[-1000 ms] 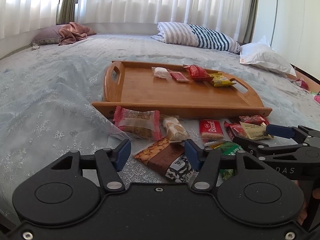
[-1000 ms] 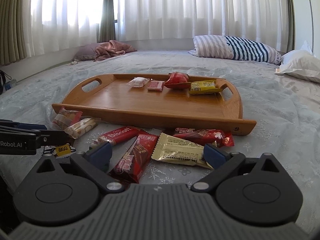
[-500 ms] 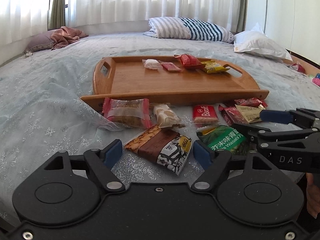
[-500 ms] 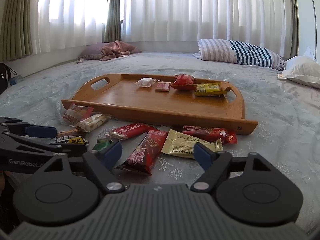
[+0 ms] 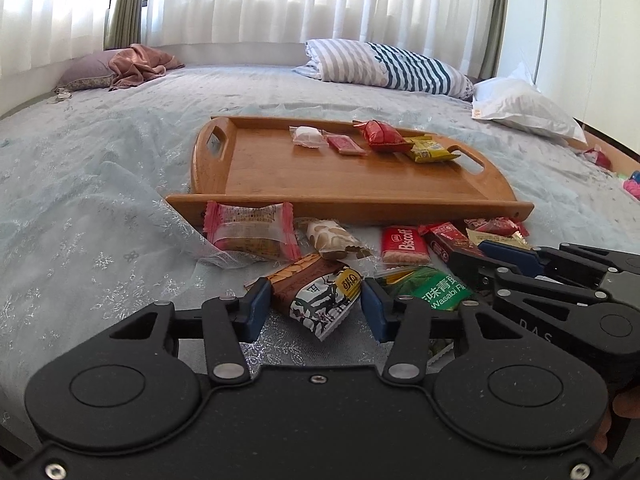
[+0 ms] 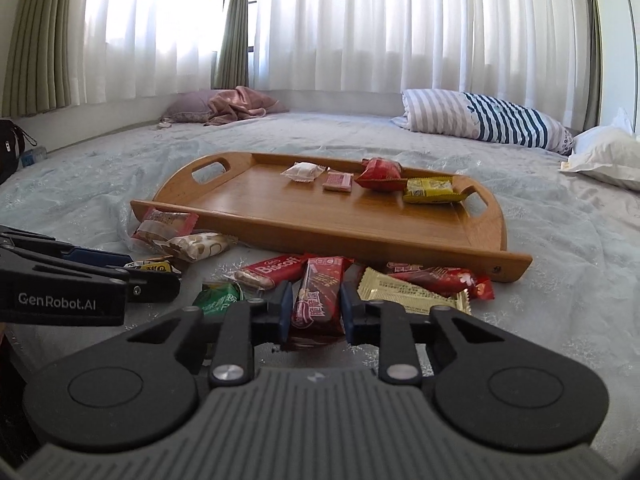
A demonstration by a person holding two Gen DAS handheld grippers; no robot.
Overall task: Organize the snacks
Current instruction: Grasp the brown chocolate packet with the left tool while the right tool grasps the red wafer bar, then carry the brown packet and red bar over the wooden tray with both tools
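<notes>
Left wrist view: the left gripper (image 5: 310, 310) has just been closing, its blue pads now flanking the brown peanut packet (image 5: 316, 294) on the bedspread (image 5: 80, 184), just off the wooden tray's (image 5: 352, 200) near edge; whether they press it, I cannot tell. Right wrist view: the right gripper (image 6: 313, 311) has just clamped onto the dark red wafer bar (image 6: 320, 296), also before that near edge.

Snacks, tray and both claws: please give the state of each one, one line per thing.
Wooden tray: flat on the bed, holding four snacks.
Dark red bar: gripped by the right claw, which has just closed on it.
Brown packet: between the left claw fingers, which have been closing; pads touching it.
Biscoff packet: lying loose.
</notes>
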